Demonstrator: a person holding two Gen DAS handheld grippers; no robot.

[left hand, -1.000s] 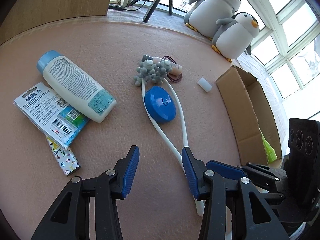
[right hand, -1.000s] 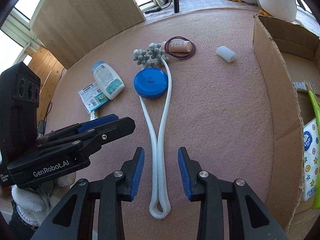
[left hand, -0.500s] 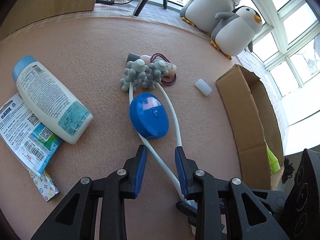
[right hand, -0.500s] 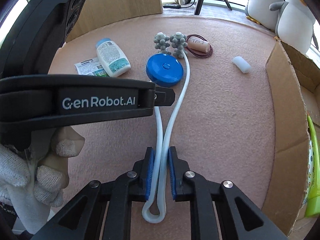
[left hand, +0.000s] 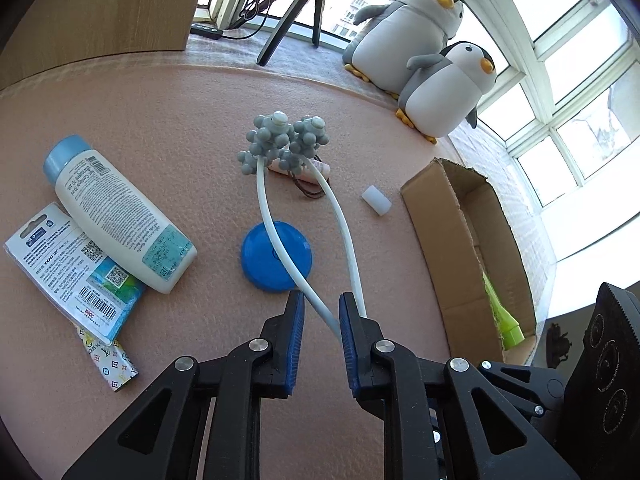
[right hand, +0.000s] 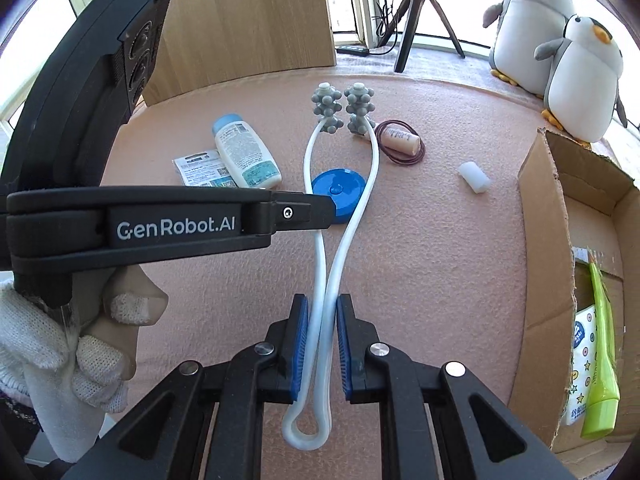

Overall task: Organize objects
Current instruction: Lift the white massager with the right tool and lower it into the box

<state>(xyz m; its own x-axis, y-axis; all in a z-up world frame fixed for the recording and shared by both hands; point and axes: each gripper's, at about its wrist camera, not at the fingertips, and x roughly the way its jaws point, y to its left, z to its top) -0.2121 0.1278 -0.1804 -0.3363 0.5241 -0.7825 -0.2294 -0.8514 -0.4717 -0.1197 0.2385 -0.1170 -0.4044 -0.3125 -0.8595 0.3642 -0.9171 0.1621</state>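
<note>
A white U-shaped massager (right hand: 362, 208) with two grey knobbly heads (left hand: 280, 140) is raised off the pink mat. My right gripper (right hand: 322, 320) is shut on both of its white arms, just ahead of the looped end (right hand: 306, 436). My left gripper (left hand: 320, 312) sits a little further along; one arm (left hand: 288, 264) runs slantwise through the narrow gap between its blue pads, the other arm (left hand: 346, 232) passes outside the right pad. In the right wrist view the left gripper (right hand: 330, 210) reaches in from the left, held by a gloved hand (right hand: 80, 352).
On the mat lie a blue round disc (left hand: 276, 256), a white bottle (left hand: 120, 216) on a barcode packet (left hand: 68, 272), a patterned sachet (left hand: 108, 360), a pink tube with hair ties (right hand: 400, 140) and a white cap (right hand: 474, 176). An open cardboard box (right hand: 548, 240) at right holds a green tube (right hand: 600, 360). Two plush penguins (left hand: 440, 80) sit behind.
The right gripper closed on the massager's two arms and raised it, so the heads now stand above the mat. The left gripper's jaws narrowed around one arm.
</note>
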